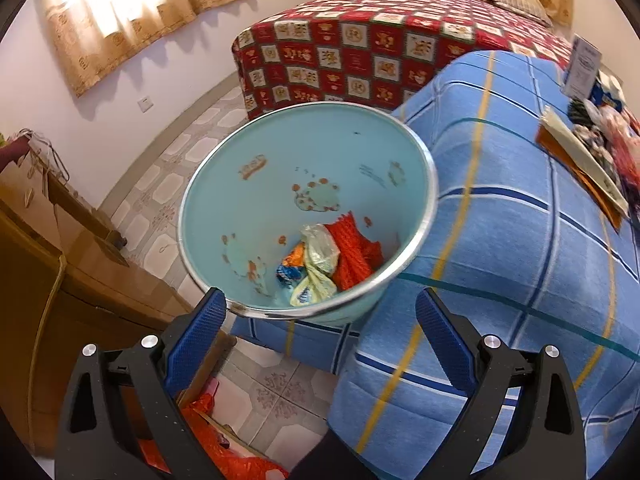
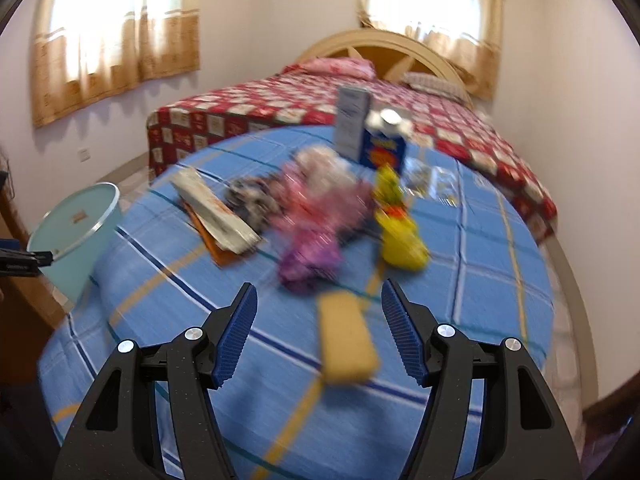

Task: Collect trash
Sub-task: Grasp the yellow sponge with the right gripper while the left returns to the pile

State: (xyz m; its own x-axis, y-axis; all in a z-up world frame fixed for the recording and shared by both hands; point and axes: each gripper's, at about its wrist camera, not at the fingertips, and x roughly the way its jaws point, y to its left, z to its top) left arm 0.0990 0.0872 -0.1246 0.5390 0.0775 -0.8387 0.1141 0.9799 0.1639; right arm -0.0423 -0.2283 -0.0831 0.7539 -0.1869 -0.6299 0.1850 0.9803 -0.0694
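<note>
A light blue bin (image 1: 280, 184) tilts toward me beside the blue checked table. Crumpled wrappers (image 1: 312, 268) and red netting (image 1: 356, 252) lie in its bottom. My left gripper (image 1: 320, 304) is open at the bin's near rim, one pad (image 1: 196, 336) touching the rim edge. In the right wrist view, my right gripper (image 2: 318, 300) is open and empty above the table, just short of a yellow sponge-like block (image 2: 346, 344). Behind it lie a purple-pink crumpled bag (image 2: 312, 216), a yellow wrapper (image 2: 400, 236) and a white packet (image 2: 216, 212). The bin also shows at left (image 2: 76, 224).
The blue checked tablecloth (image 1: 500, 240) covers the table. A blue carton (image 2: 382, 152) and a white box (image 2: 352, 124) stand at its far side. A bed with a red quilt (image 2: 320, 104) lies behind. A wooden cabinet (image 1: 60, 280) and orange bag (image 1: 224, 448) are left, on the floor.
</note>
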